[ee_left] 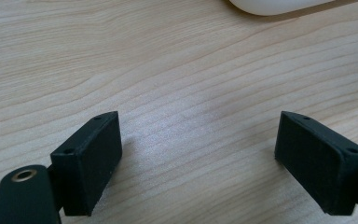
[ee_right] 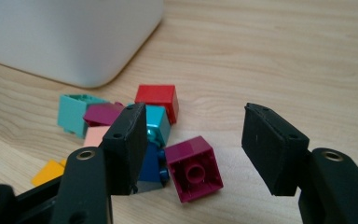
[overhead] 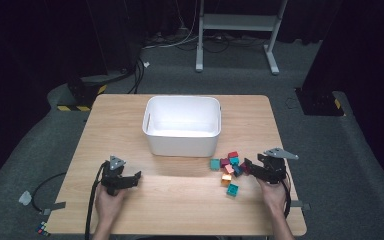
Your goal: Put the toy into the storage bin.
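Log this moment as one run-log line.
left gripper: open, over bare table | right gripper: open, at magenta brick | white bin: empty

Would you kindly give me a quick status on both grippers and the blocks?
Left gripper open over bare table. Right gripper open, magenta block between its jaws, not gripped. Other blocks beside white bin. Nothing blocking.

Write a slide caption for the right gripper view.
Open right gripper poised over a magenta brick lying underside up, beside a heap of bricks near the white bin.
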`<state>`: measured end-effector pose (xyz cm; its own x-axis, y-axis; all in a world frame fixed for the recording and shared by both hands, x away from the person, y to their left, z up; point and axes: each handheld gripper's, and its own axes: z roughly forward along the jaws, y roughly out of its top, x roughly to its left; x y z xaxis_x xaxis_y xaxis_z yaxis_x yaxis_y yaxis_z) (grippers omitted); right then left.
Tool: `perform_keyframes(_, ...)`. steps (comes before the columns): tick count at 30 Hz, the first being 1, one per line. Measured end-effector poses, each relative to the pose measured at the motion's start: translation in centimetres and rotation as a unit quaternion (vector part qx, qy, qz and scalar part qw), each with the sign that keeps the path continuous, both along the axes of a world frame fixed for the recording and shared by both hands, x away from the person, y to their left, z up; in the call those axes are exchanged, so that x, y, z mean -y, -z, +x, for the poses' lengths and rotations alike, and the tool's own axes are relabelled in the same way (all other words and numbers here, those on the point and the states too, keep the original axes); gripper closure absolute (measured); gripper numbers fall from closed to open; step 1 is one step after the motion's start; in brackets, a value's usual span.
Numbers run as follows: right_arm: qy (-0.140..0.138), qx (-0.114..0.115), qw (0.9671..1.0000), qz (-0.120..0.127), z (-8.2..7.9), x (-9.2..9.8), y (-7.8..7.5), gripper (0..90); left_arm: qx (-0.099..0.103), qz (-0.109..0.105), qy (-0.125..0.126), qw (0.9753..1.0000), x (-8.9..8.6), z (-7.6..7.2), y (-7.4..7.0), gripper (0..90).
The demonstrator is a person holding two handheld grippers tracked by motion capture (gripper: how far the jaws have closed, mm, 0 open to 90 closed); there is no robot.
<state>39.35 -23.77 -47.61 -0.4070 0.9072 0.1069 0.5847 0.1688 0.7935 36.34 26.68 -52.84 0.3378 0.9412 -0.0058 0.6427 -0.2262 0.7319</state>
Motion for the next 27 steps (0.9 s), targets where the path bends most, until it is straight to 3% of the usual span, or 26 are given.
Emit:
perform_keyframes(14, -0.006, -0.041, 0.9989, -0.023, 0.9, -0.5, 2.5, 46.0, 0.0, 0.0, 0.0, 1.0, 0.0, 0.0, 0.0, 14.8)
perform_keyframes(27, 0.0, -0.053, 0.9981, -0.031, 1.2, -0.5, 3.3, 56.9, 0.0, 0.0, 0.0, 1.0, 0.0, 0.0, 0.0, 14.8)
